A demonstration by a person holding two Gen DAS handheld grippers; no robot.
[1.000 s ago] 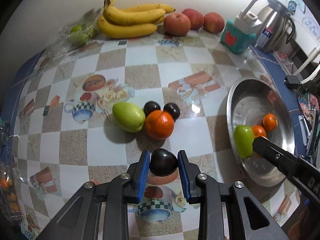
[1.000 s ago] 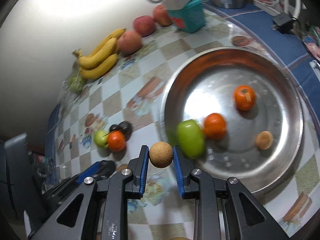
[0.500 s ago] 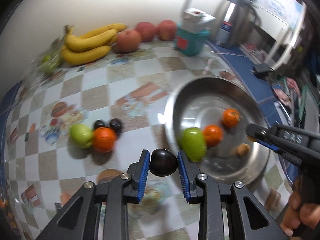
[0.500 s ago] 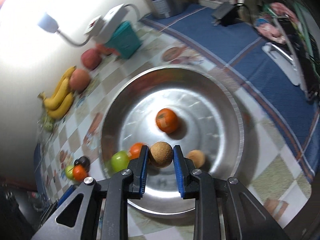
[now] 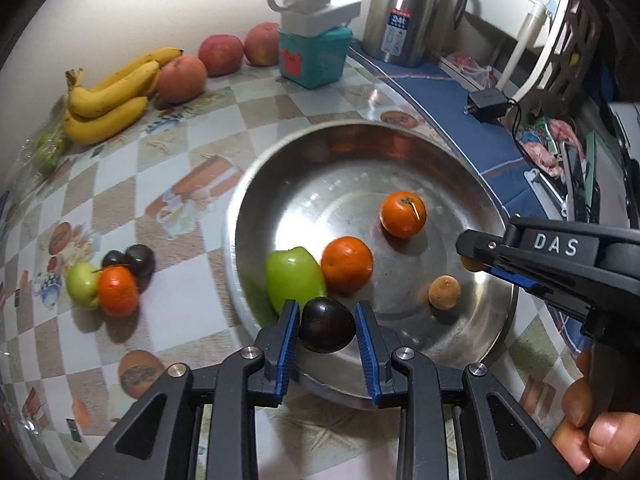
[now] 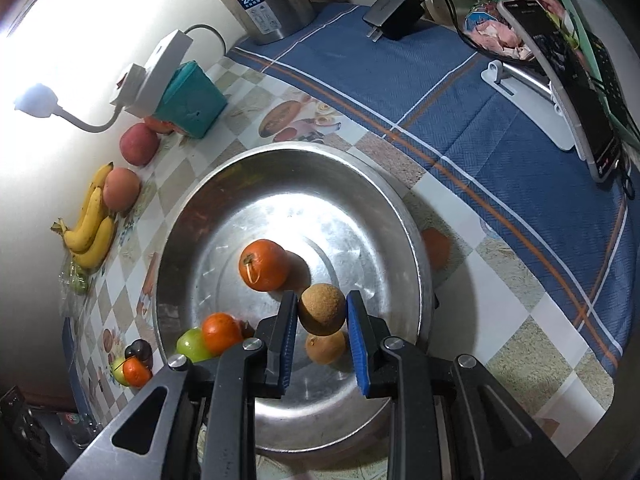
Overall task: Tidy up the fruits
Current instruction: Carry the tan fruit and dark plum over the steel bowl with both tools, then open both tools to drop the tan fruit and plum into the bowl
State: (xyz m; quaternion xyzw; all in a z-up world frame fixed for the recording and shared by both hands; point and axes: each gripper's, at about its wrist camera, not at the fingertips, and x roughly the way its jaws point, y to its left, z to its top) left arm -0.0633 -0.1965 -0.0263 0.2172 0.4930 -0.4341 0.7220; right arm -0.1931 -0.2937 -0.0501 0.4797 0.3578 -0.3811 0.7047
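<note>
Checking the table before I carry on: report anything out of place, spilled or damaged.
Nothing is spilled or visibly damaged. Four small fruits, a green one, an orange one and two dark plums, sit on the tablecloth outside the steel bowl. The bananas and apples lie along the wall, also outside it.

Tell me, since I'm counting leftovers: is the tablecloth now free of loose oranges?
No: one orange sits on the checked tablecloth beside a green fruit.

Both wrist cameras look steeply down at close range, sharing the steel basin [image 5: 256,184] [image 6: 404,216], the right view from its 4 o'clock side.
</note>
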